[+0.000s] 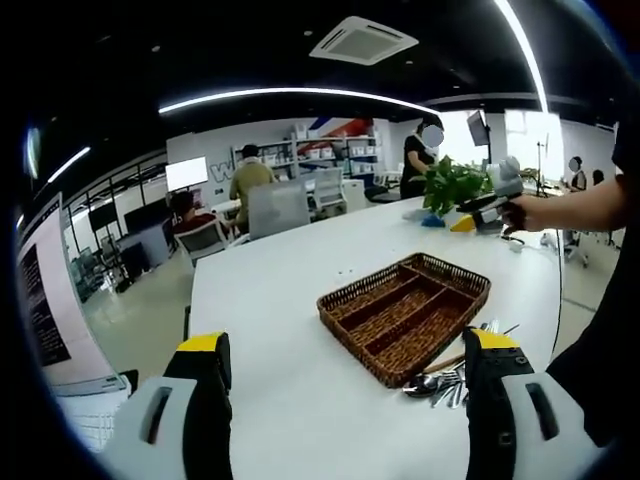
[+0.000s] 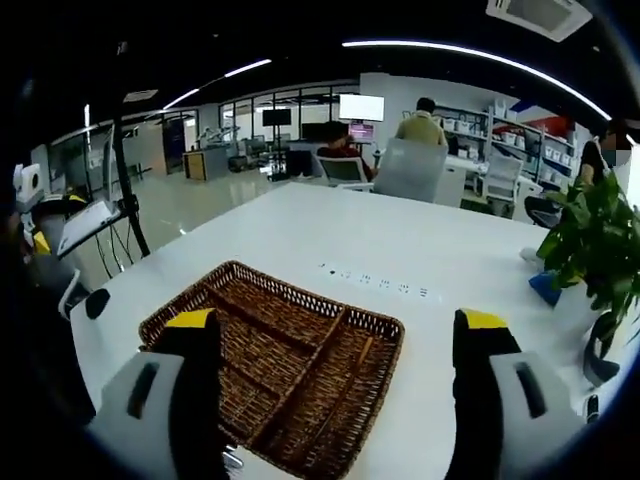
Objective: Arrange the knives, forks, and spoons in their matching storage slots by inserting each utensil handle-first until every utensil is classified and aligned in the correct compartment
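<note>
Sitting empty on white table [image 1: 300, 400]: brown wicker tray [image 1: 405, 312], cutlery pile [image 1: 445, 383] beside; both claws spread.

My left gripper [image 1: 345, 385] hangs over bare white table [image 1: 280, 300], jaws spread wide, with nothing between them and the wicker tray [image 1: 405, 315] ahead. The tray's slots lie open from above. A heap of cutlery [image 1: 450, 380] crowds the tray's near right corner, touching its rim, just beside my right jaw. Toward the far edge, a potted plant [image 1: 452, 183] stands well apart from the tray. From my right gripper [image 2: 335, 345], also wide open, the table past the tray [image 2: 290, 350] is open to the far edge; the plant [image 2: 595, 235] blocks the right side.
</note>
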Demonstrator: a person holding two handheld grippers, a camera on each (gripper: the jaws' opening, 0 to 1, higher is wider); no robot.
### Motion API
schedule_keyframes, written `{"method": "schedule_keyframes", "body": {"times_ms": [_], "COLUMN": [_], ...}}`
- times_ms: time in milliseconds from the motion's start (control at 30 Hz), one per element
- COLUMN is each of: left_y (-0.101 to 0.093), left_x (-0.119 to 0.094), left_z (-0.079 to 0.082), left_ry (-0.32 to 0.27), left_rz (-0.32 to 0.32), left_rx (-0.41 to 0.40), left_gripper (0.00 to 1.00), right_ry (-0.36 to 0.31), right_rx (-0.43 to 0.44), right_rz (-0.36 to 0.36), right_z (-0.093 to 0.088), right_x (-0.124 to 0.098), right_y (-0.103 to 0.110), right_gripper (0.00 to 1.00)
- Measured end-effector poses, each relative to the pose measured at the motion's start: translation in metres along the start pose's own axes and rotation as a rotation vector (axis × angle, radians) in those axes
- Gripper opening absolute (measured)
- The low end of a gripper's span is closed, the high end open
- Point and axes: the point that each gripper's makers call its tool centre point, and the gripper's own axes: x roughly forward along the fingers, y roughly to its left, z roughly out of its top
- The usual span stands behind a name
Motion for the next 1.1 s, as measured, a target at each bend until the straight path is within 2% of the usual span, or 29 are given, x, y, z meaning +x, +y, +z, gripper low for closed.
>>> {"method": "schedule_keyframes", "body": {"times_ms": [233,300,333,433,600,733,800,933,1100], "left_y": [-0.005,-0.005,-0.006,-0.005,-0.009,-0.012,-0.013,-0.011,-0.011], "left_x": [-0.002,-0.002,-0.002,-0.002,-0.004,-0.006,-0.006,-0.007,-0.007], "left_z": [-0.003,-0.004,-0.004,-0.005,-0.004,-0.005,-0.005,-0.002,-0.002], "left_ry": [0.002,0.002,0.002,0.001,-0.008,-0.012,-0.008,-0.014,-0.011], "left_rz": [-0.009,-0.014,-0.016,-0.018,-0.026,-0.035,-0.032,-0.024,-0.022], "left_rx": [-0.002,-0.003,-0.002,-0.007,-0.011,-0.006,-0.007,-0.017,-0.009], "left_gripper": [0.99,0.99,0.99,0.99,0.99,0.99,0.99,0.99,0.99], "right_ry": [-0.02,-0.022,-0.022,-0.004,-0.014,-0.029,-0.021,-0.014,-0.024], "right_rx": [0.014,0.011,0.008,-0.057,-0.035,-0.029,-0.055,-0.056,-0.065], "right_rz": [0.027,0.05,0.096,0.094,0.117,0.111,0.097,0.098,0.099], "right_z": [-0.009,-0.013,-0.014,-0.019,-0.02,-0.019,-0.02,-0.024,-0.021], "right_x": [-0.039,-0.048,-0.054,-0.068,-0.088,-0.097,-0.1,-0.101,-0.103], "right_y": [0.012,0.02,0.031,0.039,0.045,0.043,0.042,0.044,0.045], "right_gripper": [1.0,1.0,1.0,1.0,1.0,1.0,1.0,1.0,1.0]}}
